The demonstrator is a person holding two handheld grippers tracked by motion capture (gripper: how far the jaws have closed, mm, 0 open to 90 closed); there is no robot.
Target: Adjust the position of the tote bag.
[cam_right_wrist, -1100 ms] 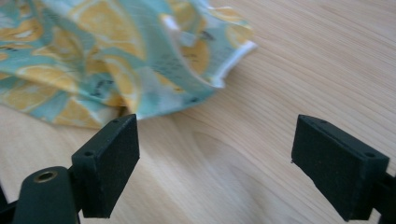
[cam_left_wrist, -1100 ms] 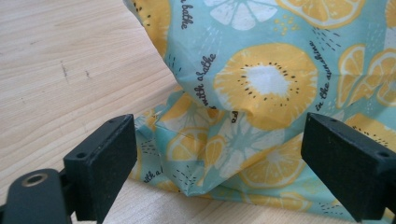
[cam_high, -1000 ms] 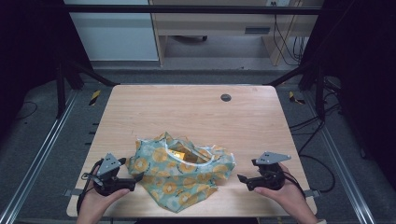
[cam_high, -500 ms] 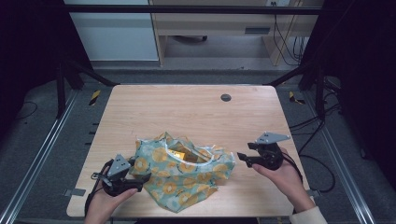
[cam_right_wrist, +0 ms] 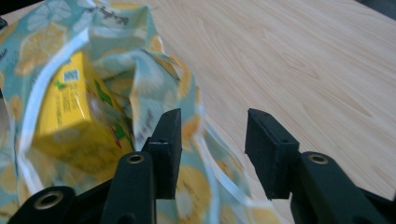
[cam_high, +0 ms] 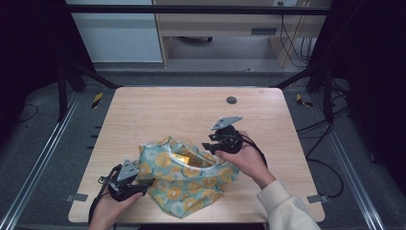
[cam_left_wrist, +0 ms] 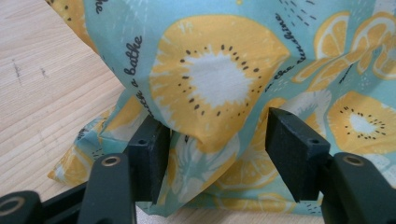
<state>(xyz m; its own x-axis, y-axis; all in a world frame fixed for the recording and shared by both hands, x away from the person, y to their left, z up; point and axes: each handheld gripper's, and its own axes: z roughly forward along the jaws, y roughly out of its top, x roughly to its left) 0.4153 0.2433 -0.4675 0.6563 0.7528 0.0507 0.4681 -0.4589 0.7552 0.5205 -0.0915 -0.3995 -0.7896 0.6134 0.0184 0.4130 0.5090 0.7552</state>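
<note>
Two tongs flank a teal fabric bag printed with yellow citrus slices (cam_high: pixel 189 179) at the worktop's (cam_high: pixel 158 112) six o'clock. Right tongs (cam_high: pixel 207 146) have swung in from three o'clock to its open mouth, wide apart. Left tongs (cam_high: pixel 143 182), also wide, straddle a fold. Inside lies a yellow carton (cam_right_wrist: pixel 70 116).

Your teal cloth bag (cam_high: pixel 186 179), printed with yellow citrus slices, lies crumpled at the near middle of the tabletop, its mouth gaping open. Inside it sits a yellow box (cam_right_wrist: pixel 77 116).
</note>
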